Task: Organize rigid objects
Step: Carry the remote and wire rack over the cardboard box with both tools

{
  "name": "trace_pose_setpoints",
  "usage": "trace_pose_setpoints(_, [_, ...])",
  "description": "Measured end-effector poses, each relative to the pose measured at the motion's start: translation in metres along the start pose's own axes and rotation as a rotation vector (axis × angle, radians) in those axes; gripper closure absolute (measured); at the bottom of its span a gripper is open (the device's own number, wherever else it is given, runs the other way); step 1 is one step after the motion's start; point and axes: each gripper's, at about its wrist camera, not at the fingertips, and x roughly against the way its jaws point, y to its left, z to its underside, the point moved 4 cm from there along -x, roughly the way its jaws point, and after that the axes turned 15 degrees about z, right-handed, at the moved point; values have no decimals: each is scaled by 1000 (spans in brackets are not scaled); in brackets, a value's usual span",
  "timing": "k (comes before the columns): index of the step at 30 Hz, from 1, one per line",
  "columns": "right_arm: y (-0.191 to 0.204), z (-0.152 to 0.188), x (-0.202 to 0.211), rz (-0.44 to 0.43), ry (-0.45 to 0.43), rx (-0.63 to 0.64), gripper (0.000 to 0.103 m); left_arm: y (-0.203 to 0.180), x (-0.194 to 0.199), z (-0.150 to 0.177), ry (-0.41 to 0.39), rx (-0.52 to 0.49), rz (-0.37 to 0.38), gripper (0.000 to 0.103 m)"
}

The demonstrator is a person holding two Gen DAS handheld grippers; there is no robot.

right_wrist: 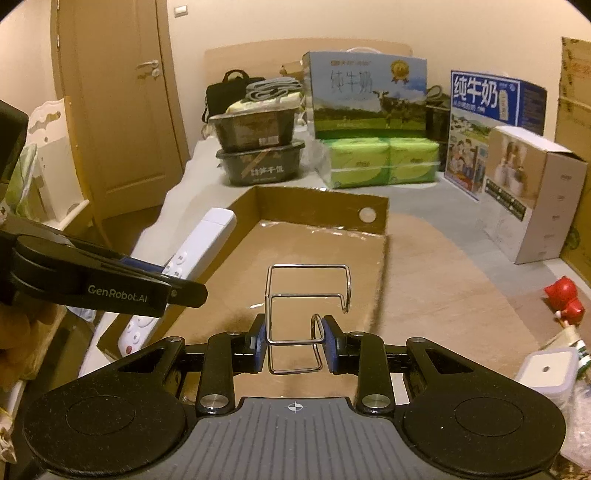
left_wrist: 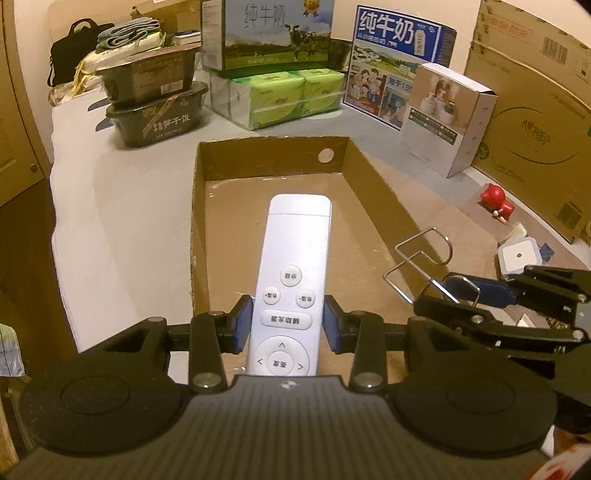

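Above the shallow open brown cardboard tray (left_wrist: 207, 221), the left tool (left_wrist: 287, 325) grips a long white plastic remote control (left_wrist: 291, 280) by its sides, buttons up. Just beside it, the right tool (right_wrist: 294, 343) clamps a bent silver wire rack (right_wrist: 306, 291) over the tray's near edge.

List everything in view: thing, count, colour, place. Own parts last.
remote control: 1, white, held over cardboard tray
wire rack: 1, silver, held over tray
cardboard tray: 1, brown, centre, open top
meal tubs: 2, black, stacked, back left
tissue packs: green, back centre
milk cartons: 2, green and blue, back
white box: 1, right of tray
figurine: 1, red, lying right
square container: 1, white, near right
left gripper: shut on remote control
right gripper: shut on wire rack
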Motion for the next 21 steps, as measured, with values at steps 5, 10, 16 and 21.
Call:
trace_pose_setpoints(5, [3,2,-8,2,23,-5,72,8,-1,2,-9,35,-16,61])
trace_pose_setpoints(10, [2,4,-10,12,33,-12,72,11,8,2,-30,39,-22,61])
trace_pose_setpoints(16, [6,3,-10,-9,25,-21,72,13,20,4,-53,51,-23,61])
trace_pose_setpoints(21, [8,3,-10,3,24,-14,48,12,31,6,-73,50,-32,59])
